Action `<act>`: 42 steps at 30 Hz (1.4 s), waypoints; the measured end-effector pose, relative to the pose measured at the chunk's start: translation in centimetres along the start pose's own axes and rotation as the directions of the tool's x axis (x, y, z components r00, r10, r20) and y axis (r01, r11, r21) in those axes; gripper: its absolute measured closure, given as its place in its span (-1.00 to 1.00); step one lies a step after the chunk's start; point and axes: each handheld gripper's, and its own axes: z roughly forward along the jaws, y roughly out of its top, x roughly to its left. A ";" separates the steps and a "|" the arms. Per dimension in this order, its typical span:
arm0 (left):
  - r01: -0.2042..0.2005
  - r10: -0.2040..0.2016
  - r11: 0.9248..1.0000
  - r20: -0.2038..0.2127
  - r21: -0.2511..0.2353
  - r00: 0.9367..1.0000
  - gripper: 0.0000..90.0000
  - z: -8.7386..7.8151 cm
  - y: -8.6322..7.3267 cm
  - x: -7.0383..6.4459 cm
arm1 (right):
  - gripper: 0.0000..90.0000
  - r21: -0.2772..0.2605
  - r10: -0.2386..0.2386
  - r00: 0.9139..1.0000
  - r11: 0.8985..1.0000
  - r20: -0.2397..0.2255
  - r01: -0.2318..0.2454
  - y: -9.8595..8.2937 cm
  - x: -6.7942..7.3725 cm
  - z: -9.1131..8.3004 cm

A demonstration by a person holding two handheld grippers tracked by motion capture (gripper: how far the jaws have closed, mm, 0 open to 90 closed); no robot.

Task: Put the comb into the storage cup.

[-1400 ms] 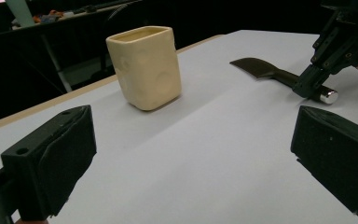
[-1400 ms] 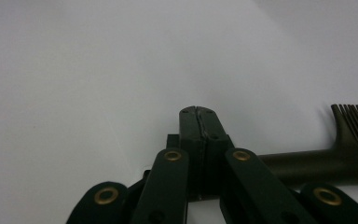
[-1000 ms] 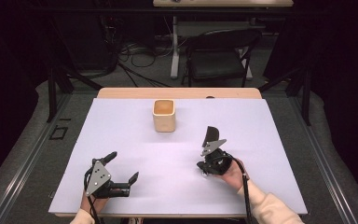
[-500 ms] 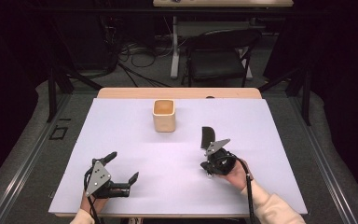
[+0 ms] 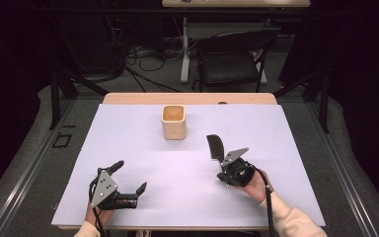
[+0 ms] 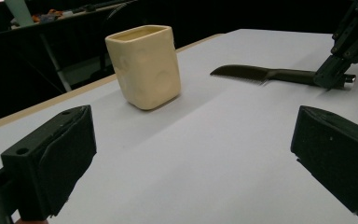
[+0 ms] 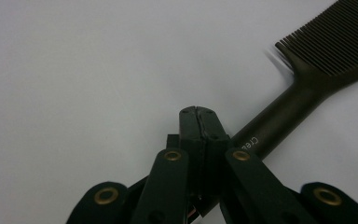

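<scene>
Right gripper (image 5: 225, 159) clamps the black plastic comb's (image 5: 215, 146) handle.
Comb has swung upright-left toward the cream square cup (image 5: 173, 122); left gripper (image 5: 128, 177) idles, jaws wide, empty.

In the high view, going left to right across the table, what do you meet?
Left gripper, open on the purple table → cream cup → black comb → right gripper, shut on the comb's handle.
</scene>
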 end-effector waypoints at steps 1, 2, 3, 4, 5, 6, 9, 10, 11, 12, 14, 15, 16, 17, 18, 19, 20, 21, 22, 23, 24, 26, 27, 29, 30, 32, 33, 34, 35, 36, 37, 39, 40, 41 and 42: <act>0.000 0.000 1.000 0.000 0.000 1.000 -1.00 0.0 0.0 0.0 | 1.00 0.003 0.002 1.000 1.000 -0.001 -0.002 -0.1 -0.1 -0.1; 0.001 -0.001 1.000 0.000 0.000 1.000 -1.00 0.0 0.0 0.0 | 1.00 0.003 0.005 1.000 1.000 0.003 -0.005 -0.2 -0.1 -0.2; 0.000 0.000 1.000 0.001 0.000 1.000 -1.00 0.0 0.0 0.0 | 1.00 0.007 0.012 1.000 1.000 0.004 -0.012 -0.2 -0.2 -0.3; 0.001 -0.001 1.000 0.001 -0.001 1.000 -1.00 0.0 0.0 0.0 | 1.00 0.003 0.015 1.000 1.000 0.006 -0.015 -0.3 -0.3 -0.3; 0.001 -0.001 1.000 0.001 -0.001 1.000 -1.00 0.0 0.0 0.0 | 1.00 0.006 0.020 1.000 1.000 0.006 -0.020 -0.4 -0.3 -0.3; 0.000 0.000 1.000 0.001 -0.001 1.000 -1.00 0.0 0.0 0.0 | 1.00 0.006 0.020 1.000 1.000 0.006 -0.020 -0.4 -0.3 -0.3; 0.000 0.000 1.000 0.000 0.001 1.000 -1.00 0.0 0.0 0.0 | 1.00 0.010 0.026 1.000 1.000 0.011 -0.026 -0.6 -0.5 -0.5; 0.000 0.000 1.000 0.000 0.001 1.000 -1.00 0.0 0.0 0.0 | 1.00 0.010 0.026 1.000 1.000 0.011 -0.026 -0.6 -0.5 -0.5; -0.004 0.004 1.000 0.000 0.003 1.000 -1.00 0.0 0.0 0.0 | 1.00 0.014 0.035 0.999 0.999 0.014 -0.035 -0.8 -0.6 -0.6; -0.001 0.001 1.000 -0.001 0.002 1.000 -1.00 0.0 0.0 0.0 | 1.00 0.015 0.039 0.999 0.999 0.017 -0.039 -0.8 -0.7 -0.6; -0.001 0.001 1.000 -0.001 0.002 1.000 -1.00 0.0 0.0 0.0 | 1.00 0.013 0.045 0.999 0.999 0.021 -0.045 -1.0 -1.0 -0.8; -0.001 0.001 1.000 -0.001 0.002 1.000 -1.00 0.0 0.0 0.0 | 1.00 0.013 0.045 0.999 0.999 0.021 -0.045 -1.0 -1.0 -0.8; -0.001 0.001 1.000 -0.001 0.001 1.000 -1.00 0.0 0.0 0.0 | 1.00 0.011 0.046 0.999 0.999 0.026 -0.046 -1.0 -1.1 -0.9; -0.001 0.001 1.000 -0.001 0.001 1.000 -1.00 0.0 0.0 0.0 | 1.00 0.012 0.058 0.998 0.998 0.033 -0.059 -1.2 -1.2 -1.0; -0.001 0.001 1.000 -0.001 0.001 1.000 -1.00 0.0 0.0 0.0 | 1.00 0.012 0.058 0.998 0.998 0.033 -0.059 -1.2 -1.2 -1.0; -0.001 0.001 1.000 -0.001 0.000 1.000 -1.00 0.0 0.0 0.0 | 1.00 0.017 0.061 0.998 0.998 0.034 -0.061 -1.3 -1.4 -1.1; -0.001 0.001 1.000 -0.001 0.000 1.000 -1.00 0.0 0.0 0.0 | 1.00 0.017 0.061 0.998 0.998 0.034 -0.061 -1.3 -1.4 -1.1; -0.002 0.002 1.000 -0.001 0.002 1.000 -1.00 0.0 0.0 0.0 | 1.00 0.014 0.064 0.997 0.998 0.044 -0.065 -1.4 -1.6 -1.2; -0.004 0.004 1.000 0.000 0.003 1.000 -1.00 0.0 0.0 0.0 | 1.00 0.014 0.070 0.996 0.997 0.047 -0.071 -1.5 -1.7 -1.2; -0.004 0.004 1.000 0.000 0.003 1.000 -1.00 0.0 0.0 0.0 | 1.00 0.014 0.070 0.996 0.997 0.047 -0.071 -1.5 -1.7 -1.2; -0.004 0.004 1.000 -0.001 0.003 1.000 -1.00 0.0 0.0 0.0 | 1.00 0.013 0.070 0.996 0.997 0.049 -0.071 -1.6 -1.9 -1.3; -0.001 0.001 1.000 -0.001 0.002 1.000 -1.00 0.0 0.0 0.0 | 1.00 0.018 0.074 0.996 0.997 0.049 -0.075 -1.7 -2.0 -1.4; -0.003 0.003 1.000 -0.001 0.003 1.000 -1.00 0.0 0.0 0.0 | 1.00 0.014 0.079 0.995 0.997 0.053 -0.080 -1.7 -2.1 -1.4; -0.004 0.004 1.000 0.000 0.003 1.000 -1.00 0.0 0.0 0.0 | 1.00 0.010 0.081 0.995 0.997 0.059 -0.082 -1.8 -2.2 -1.4; -0.005 0.005 1.000 -0.001 0.003 1.000 -1.00 0.0 0.0 0.0 | 1.00 0.020 0.084 0.995 0.996 0.058 -0.085 -1.9 -2.3 -1.5; -0.002 0.002 1.000 -0.002 0.003 1.000 -1.00 0.0 0.0 0.0 | 1.00 0.017 0.093 0.994 0.995 0.063 -0.094 -2.0 -2.4 -1.5; -0.002 0.002 1.000 -0.002 0.003 1.000 -1.00 0.0 0.0 0.0 | 1.00 0.021 0.088 0.994 0.996 0.061 -0.089 -2.0 -2.5 -1.5; -0.004 0.004 1.000 -0.001 0.004 1.000 -1.00 0.0 0.0 0.0 | 1.00 0.014 0.095 0.993 0.995 0.067 -0.096 -2.1 -2.6 -1.5; -0.004 0.004 1.000 -0.001 0.004 1.000 -1.00 0.0 0.0 0.0 | 1.00 0.022 0.096 0.993 0.995 0.069 -0.098 -2.1 -2.6 -1.6; -0.005 0.005 1.000 -0.001 0.004 1.000 -1.00 0.0 0.0 0.0 | 1.00 0.020 0.096 0.993 0.995 0.072 -0.097 -2.1 -2.7 -1.6; -0.005 0.005 1.000 -0.001 0.004 1.000 -1.00 0.0 0.0 0.0 | 1.00 0.021 0.098 0.993 0.995 0.071 -0.100 -2.2 -2.8 -1.6; -0.004 0.004 1.000 -0.001 0.004 1.000 -1.00 0.0 0.0 0.0 | 1.00 0.022 0.105 0.992 0.994 0.075 -0.107 -2.2 -3.0 -1.7; -0.004 0.004 1.000 0.000 0.004 1.000 -1.00 0.0 0.0 0.0 | 1.00 0.024 0.107 0.991 0.994 0.077 -0.109 -2.3 -3.1 -1.7; -0.005 0.005 1.000 0.000 0.004 1.000 -1.00 0.0 0.0 0.0 | 1.00 0.023 0.110 0.991 0.993 0.077 -0.113 -2.4 -3.2 -1.7; -0.005 0.005 1.000 0.000 0.004 1.000 -1.00 0.0 0.0 0.0 | 1.00 0.020 0.113 0.990 0.993 0.083 -0.115 -2.4 -3.3 -1.7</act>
